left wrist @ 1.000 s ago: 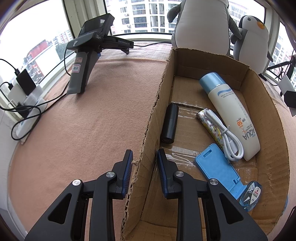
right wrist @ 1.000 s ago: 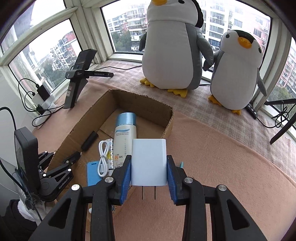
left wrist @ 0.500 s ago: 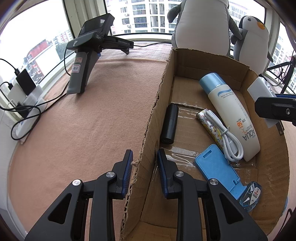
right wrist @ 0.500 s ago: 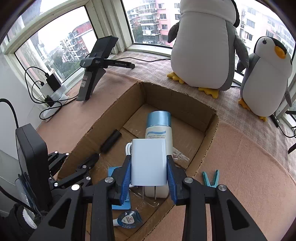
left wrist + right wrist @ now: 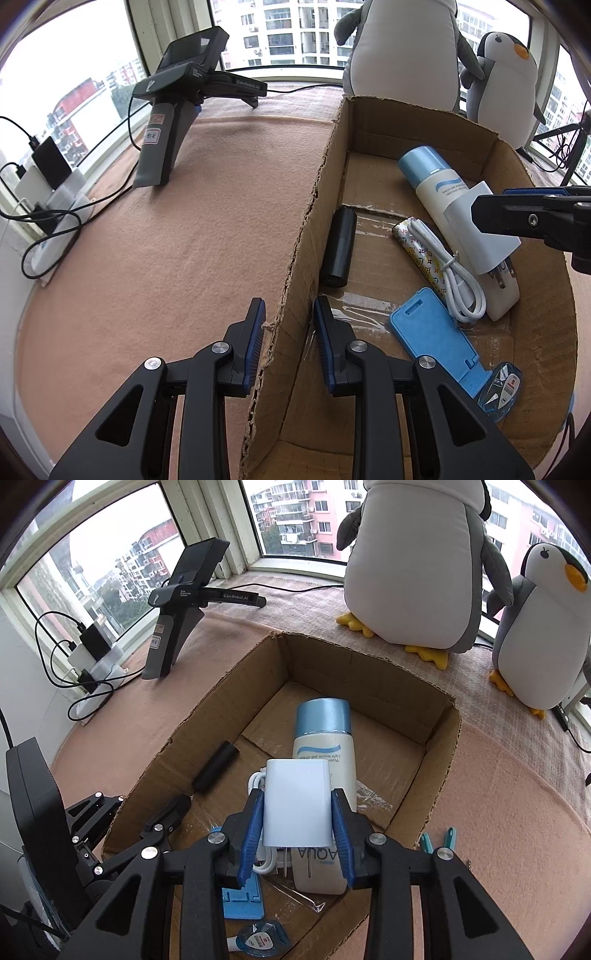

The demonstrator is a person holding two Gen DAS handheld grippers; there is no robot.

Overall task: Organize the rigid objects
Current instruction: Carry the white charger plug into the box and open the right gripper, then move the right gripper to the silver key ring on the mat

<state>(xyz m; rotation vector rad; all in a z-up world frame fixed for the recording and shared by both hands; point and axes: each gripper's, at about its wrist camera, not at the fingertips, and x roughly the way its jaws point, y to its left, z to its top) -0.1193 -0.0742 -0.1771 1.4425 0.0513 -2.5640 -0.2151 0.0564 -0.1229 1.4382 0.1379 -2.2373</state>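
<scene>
My right gripper [image 5: 297, 821] is shut on a white plug adapter [image 5: 296, 801] and holds it low inside the cardboard box [image 5: 441, 760], just above the sunscreen bottle [image 5: 323, 738]. The adapter [image 5: 476, 229] also shows in the left wrist view, over the bottle [image 5: 430, 177]. My left gripper [image 5: 288, 332] straddles the box's left wall [image 5: 306, 236], pads slightly apart from the cardboard. In the box lie a black cylinder [image 5: 338, 247], a white cable [image 5: 454, 280] on a patterned stick, a blue phone stand [image 5: 432, 336] and a blue tape dispenser [image 5: 500, 389].
A black handheld device on a stand [image 5: 177, 110] sits on the tan cloth left of the box. Chargers and cables [image 5: 48, 199] lie at the far left. Two plush penguins [image 5: 417, 561] stand behind the box. Teal clips [image 5: 437, 843] lie outside the box's right wall.
My right gripper has carried the adapter from beside the box to over it and down inside, above the sunscreen bottle. My left gripper has stayed at the box wall.
</scene>
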